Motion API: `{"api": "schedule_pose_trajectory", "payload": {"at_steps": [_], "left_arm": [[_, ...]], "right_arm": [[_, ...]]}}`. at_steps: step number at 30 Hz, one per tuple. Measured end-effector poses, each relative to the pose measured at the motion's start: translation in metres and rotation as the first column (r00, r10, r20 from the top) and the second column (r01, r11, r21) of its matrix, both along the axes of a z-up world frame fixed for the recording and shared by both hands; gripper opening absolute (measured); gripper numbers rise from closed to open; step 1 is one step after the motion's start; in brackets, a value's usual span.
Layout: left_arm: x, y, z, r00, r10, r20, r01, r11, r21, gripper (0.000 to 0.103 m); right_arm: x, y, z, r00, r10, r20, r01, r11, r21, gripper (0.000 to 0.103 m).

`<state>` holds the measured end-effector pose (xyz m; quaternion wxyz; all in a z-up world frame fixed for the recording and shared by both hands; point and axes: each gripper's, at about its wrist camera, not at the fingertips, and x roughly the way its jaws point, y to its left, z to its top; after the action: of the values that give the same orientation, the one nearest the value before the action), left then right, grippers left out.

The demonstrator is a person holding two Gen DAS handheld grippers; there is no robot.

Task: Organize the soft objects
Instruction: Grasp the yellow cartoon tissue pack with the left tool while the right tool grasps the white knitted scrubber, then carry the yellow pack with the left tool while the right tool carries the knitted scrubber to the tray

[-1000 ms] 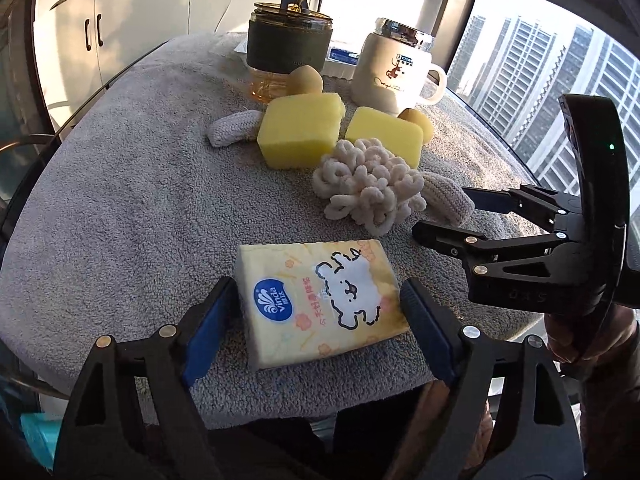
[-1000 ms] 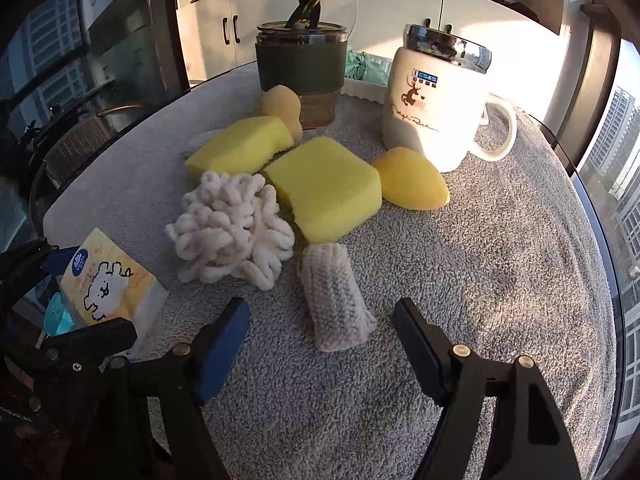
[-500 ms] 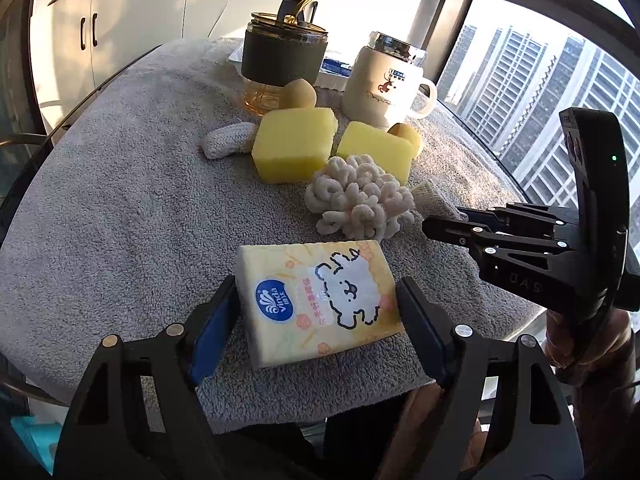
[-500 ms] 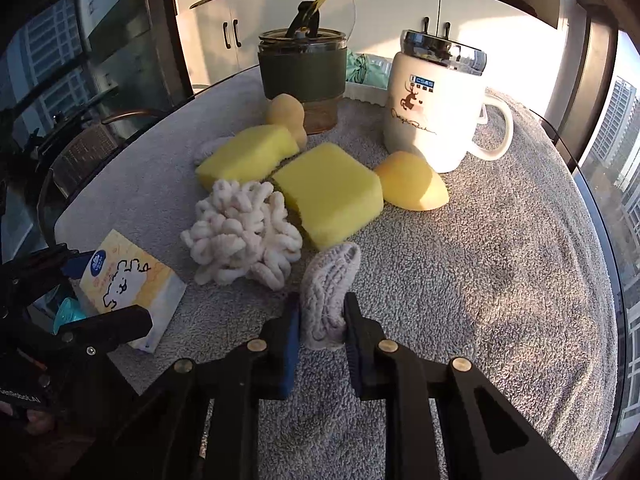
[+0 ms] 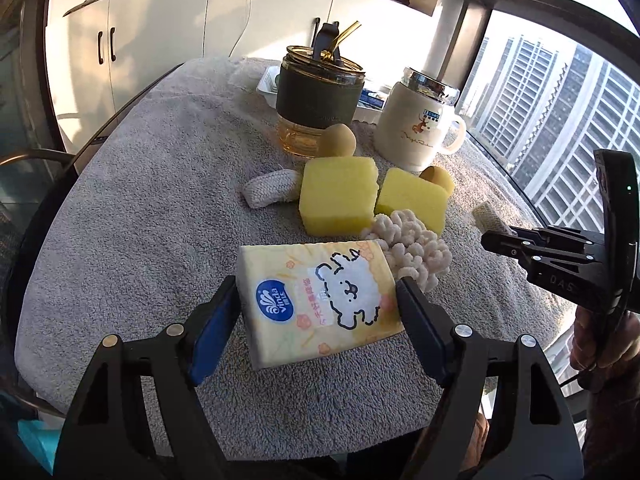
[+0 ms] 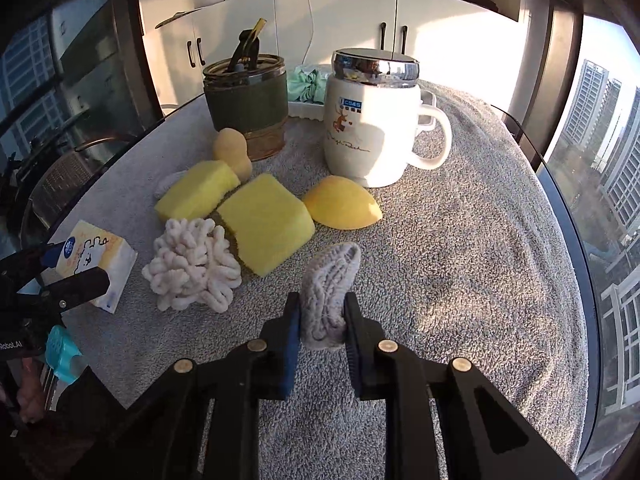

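My left gripper (image 5: 316, 294) is shut on a yellow tissue pack (image 5: 320, 300) with a sheep drawing, holding it tilted just above the grey towel (image 5: 140, 220). The same pack (image 6: 96, 256) shows at the left of the right wrist view. My right gripper (image 6: 322, 308) is shut on a grey-white knitted piece (image 6: 332, 268), which stands up between the pads. Two yellow sponges (image 6: 196, 196) (image 6: 266, 224) and a white chenille puff (image 6: 192, 272) lie in front of it. A second knitted piece (image 5: 272, 192) lies left of the sponges.
A white lidded mug (image 6: 368, 132) and a glass jar with a green sleeve (image 6: 248, 108) stand at the back. A yellow teardrop sponge (image 6: 340, 208) and a beige gourd-shaped sponge (image 6: 232, 152) lie near them. The round table's edge curves close on the right, by the window.
My right gripper went from open around the knitted piece to shut on it and lifted it. My left gripper closed in on the tissue pack and raised it slightly.
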<state>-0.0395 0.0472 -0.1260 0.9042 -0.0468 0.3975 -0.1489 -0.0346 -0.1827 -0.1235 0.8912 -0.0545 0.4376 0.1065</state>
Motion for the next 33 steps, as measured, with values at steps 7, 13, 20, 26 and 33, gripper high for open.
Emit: {"api": "schedule_pose_trajectory", "payload": {"at_steps": [7,13,20,26,33], "left_arm": [[0.025,0.021,0.011,0.998,0.06,0.027,-0.06,0.998,0.019,0.076],[0.048,0.038,0.012,0.994,0.109,0.03,-0.11,0.994,0.018,0.076],[0.076,0.058,0.019,0.986,0.157,0.051,-0.159,0.987,0.029,0.076],[0.107,0.074,0.028,0.978,0.19,0.083,-0.194,0.98,0.036,0.076],[0.151,0.091,0.036,0.965,0.234,0.122,-0.24,0.97,0.04,0.076]], "right_arm": [[0.016,-0.018,0.001,0.998,-0.064,-0.012,0.064,0.998,-0.006,0.022],[0.03,-0.035,0.005,0.993,-0.12,-0.018,0.12,0.993,0.0,0.022],[0.051,-0.055,0.014,0.983,-0.186,-0.003,0.186,0.983,-0.006,0.022],[0.077,-0.073,0.019,0.972,-0.233,0.006,0.234,0.972,-0.028,0.022],[0.115,-0.096,0.021,0.957,-0.289,0.007,0.289,0.957,-0.036,0.022]]}}
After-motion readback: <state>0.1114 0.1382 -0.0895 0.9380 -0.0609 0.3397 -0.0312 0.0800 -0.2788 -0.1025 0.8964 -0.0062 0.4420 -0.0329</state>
